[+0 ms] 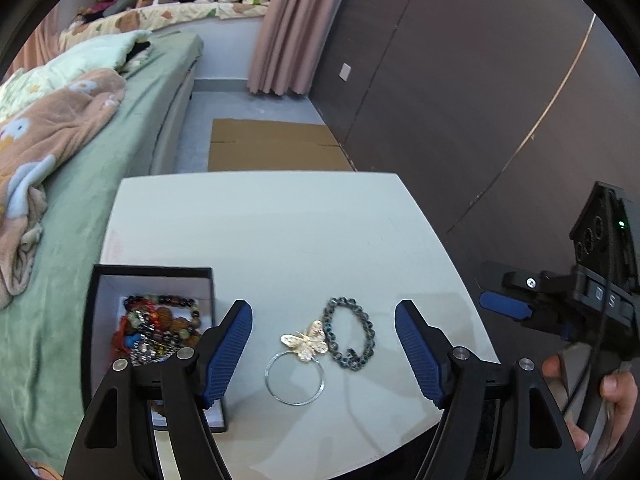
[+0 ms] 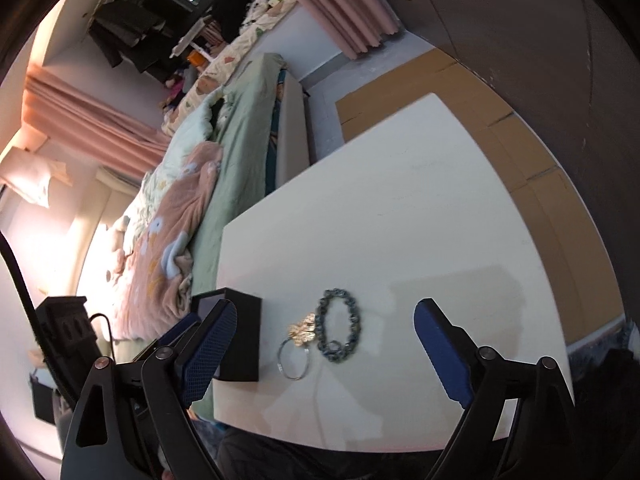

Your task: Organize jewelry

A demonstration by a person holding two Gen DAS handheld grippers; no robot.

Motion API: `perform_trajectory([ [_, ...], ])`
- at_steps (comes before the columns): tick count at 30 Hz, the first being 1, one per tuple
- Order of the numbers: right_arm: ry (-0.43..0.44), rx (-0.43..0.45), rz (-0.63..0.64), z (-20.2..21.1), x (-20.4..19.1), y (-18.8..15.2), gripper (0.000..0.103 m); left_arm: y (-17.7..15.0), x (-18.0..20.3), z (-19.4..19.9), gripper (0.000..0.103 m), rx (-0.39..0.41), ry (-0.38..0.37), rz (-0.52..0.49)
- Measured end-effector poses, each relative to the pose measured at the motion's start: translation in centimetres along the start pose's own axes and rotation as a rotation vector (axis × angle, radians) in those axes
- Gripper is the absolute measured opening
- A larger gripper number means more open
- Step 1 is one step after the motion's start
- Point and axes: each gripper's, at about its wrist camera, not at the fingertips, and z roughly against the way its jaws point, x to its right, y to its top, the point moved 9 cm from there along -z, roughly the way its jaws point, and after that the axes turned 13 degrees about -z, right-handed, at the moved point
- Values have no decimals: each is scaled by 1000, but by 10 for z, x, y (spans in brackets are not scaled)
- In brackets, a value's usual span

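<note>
Landmark: black jewelry box (image 1: 150, 280) at the table's (image 1: 280, 232) left edge, partly hidden behind the left gripper (image 1: 324, 352). Just right of the box: silver ring (image 1: 295, 380), gold butterfly (image 1: 306, 340) overlapping its rim, beaded bracelet (image 1: 352, 334) touching the butterfly. Box contents are a tangle; individual beads indistinct. Left gripper: jaws spread wide, holding nothing. Right gripper (image 2: 326, 352): likewise wide, nothing held.
</note>
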Motion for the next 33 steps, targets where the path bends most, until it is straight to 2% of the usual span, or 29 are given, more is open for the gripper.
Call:
perform_trajectory([
  [2, -7, -1, -22, 0, 7, 2, 91, -4, 6, -6, 75, -16, -11, -16],
  [5, 0, 9, -45, 4, 14, 5, 91, -11, 12, -14, 73, -43, 16, -53],
  [7, 6, 14, -60, 7, 17, 7, 91, -18, 16, -20, 55, -69, 30, -71],
  [10, -1, 17, -77, 8, 22, 9, 91, -33, 26, -31, 43, -123, 21, -100],
  [15, -1, 14, -84, 6, 24, 11, 91, -50, 40, -42, 38, -162, 37, -180],
  [17, -1, 11, -75, 4, 22, 10, 91, -56, 38, -49, 32, -186, 47, -183],
  [24, -10, 3, -62, 0, 20, 8, 91, -71, 27, -70, 29, -238, 93, -184],
  [26, -10, 3, -60, 0, 19, 6, 91, -73, 25, -74, 21, -237, 115, -197],
  [28, -13, -2, -52, -2, 18, 5, 91, -72, 23, -74, 3, -240, 159, -223],
  [31, -18, -11, -37, -4, 17, 3, 91, -71, 21, -73, 2, -264, 148, -213],
  [33, -22, -17, -26, -6, 15, 1, 91, -61, 15, -67, 2, -244, 140, -189],
])
